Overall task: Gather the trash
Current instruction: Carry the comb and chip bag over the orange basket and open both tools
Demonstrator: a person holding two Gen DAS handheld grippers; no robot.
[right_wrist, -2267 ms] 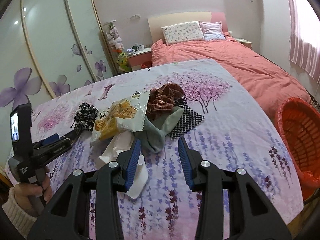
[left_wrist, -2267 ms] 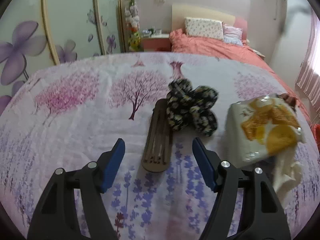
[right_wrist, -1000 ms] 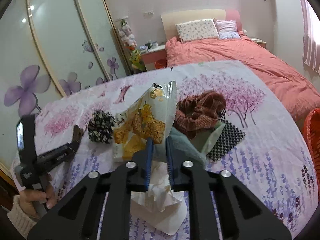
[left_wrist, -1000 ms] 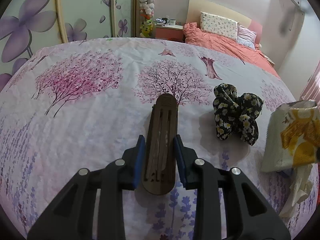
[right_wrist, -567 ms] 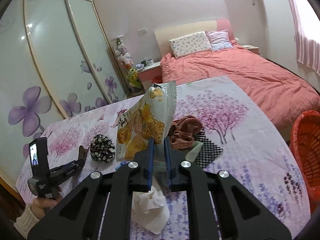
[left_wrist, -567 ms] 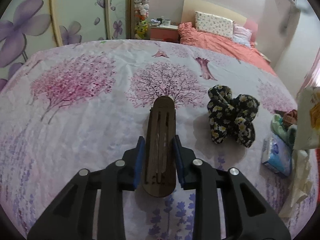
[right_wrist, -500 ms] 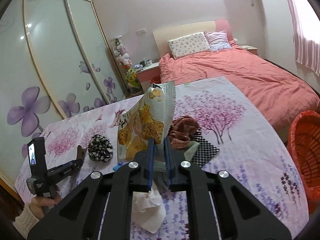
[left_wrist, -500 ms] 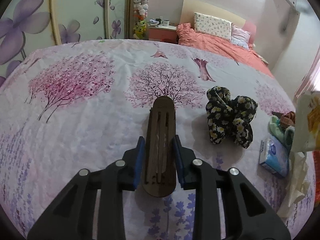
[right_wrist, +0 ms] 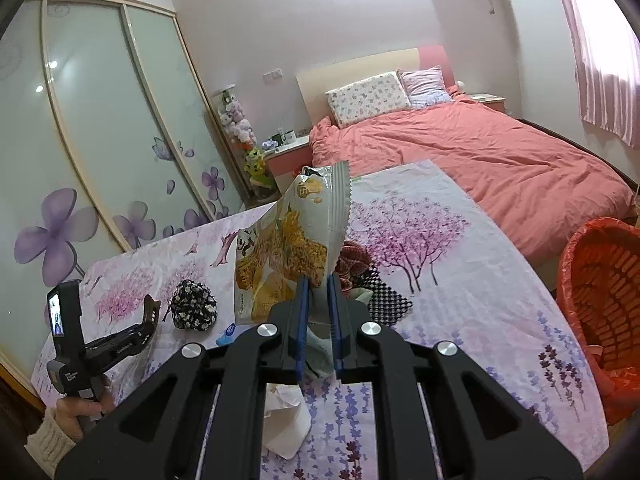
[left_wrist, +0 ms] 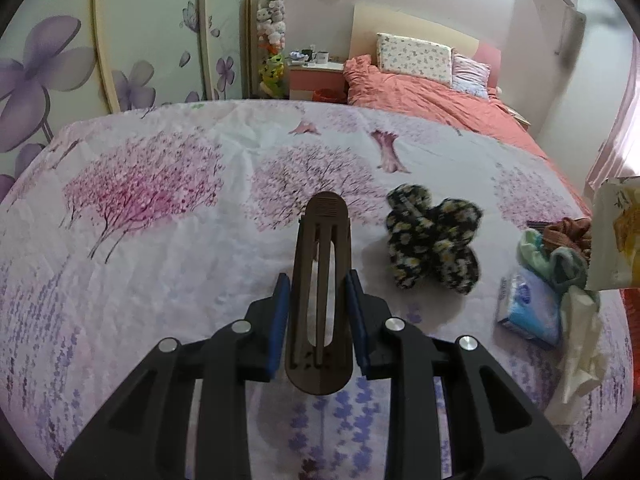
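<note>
Left wrist view: the flowered pink-and-lilac bedspread (left_wrist: 160, 240) carries a black daisy-print fabric bundle (left_wrist: 434, 242), a blue tissue pack (left_wrist: 528, 308) and crumpled white tissue (left_wrist: 580, 340) off to the right. The left gripper (left_wrist: 318, 312), angled down, has its blue pads pressed on a long brown slotted plastic clip (left_wrist: 322, 304).

Right wrist view: an orange mesh basket (right_wrist: 600, 292) stands beside the table at right; socks and a checked cloth (right_wrist: 386, 300) lie behind. The right gripper (right_wrist: 318, 312), nearly closed, pinches a yellow-printed snack wrapper (right_wrist: 296, 248), lifted upright above the bedspread. A sleeved hand (right_wrist: 76, 412) grips the other tool at lower left.
</note>
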